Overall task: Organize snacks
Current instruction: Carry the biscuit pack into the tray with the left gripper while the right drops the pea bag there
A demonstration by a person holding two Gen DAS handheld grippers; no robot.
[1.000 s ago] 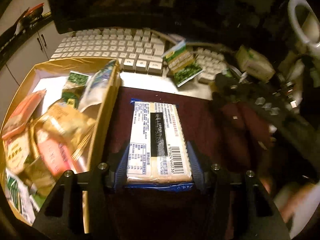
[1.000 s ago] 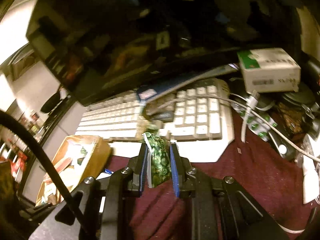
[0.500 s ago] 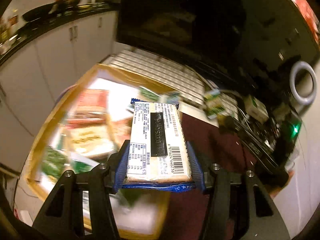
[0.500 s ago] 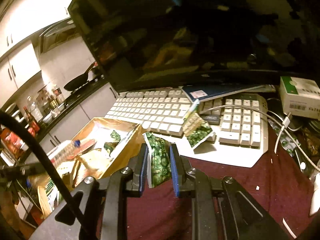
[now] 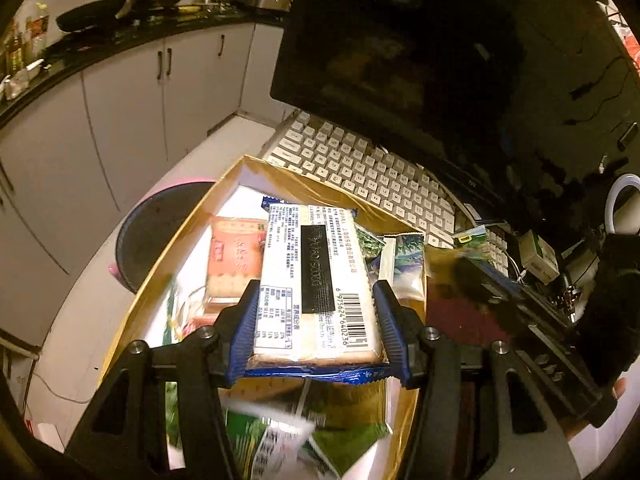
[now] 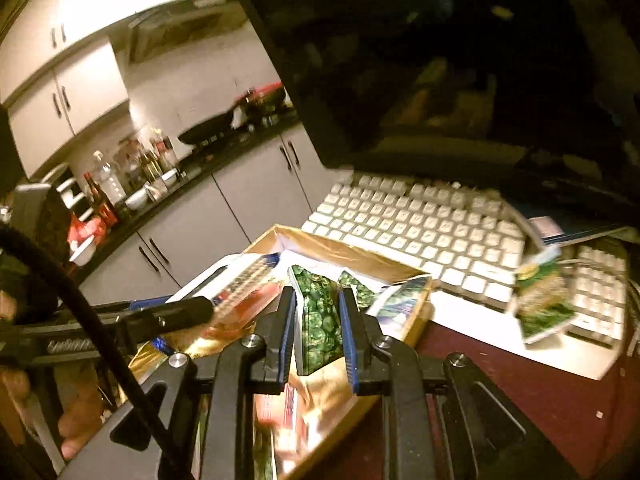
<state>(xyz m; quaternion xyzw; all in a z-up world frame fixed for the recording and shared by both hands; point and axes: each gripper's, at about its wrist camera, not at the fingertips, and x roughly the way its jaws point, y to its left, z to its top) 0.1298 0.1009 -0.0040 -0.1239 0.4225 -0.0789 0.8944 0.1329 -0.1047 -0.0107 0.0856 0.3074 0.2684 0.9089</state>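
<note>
Kitchen-side desk, keyboard (image 5: 372,172) behind gold box (image 5: 320,184). We see left gripper (image 5: 316,320) clamping cracker pack (image 5: 316,276), right gripper (image 6: 318,332) pinching green snack packet (image 6: 320,316), both above box. Risk: grippers crowd, releasing packs onto box's rim.

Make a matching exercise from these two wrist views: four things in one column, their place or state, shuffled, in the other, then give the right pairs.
Things:
1. white cracker pack
2. green snack packet
3. gold cardboard box
4. green-and-white packet

Places or states:
A. leaning on the white keyboard
B. clamped in the right gripper
C. clamped in the left gripper
D. open, with snacks inside

Pairs: 1-C, 2-B, 3-D, 4-A
</note>
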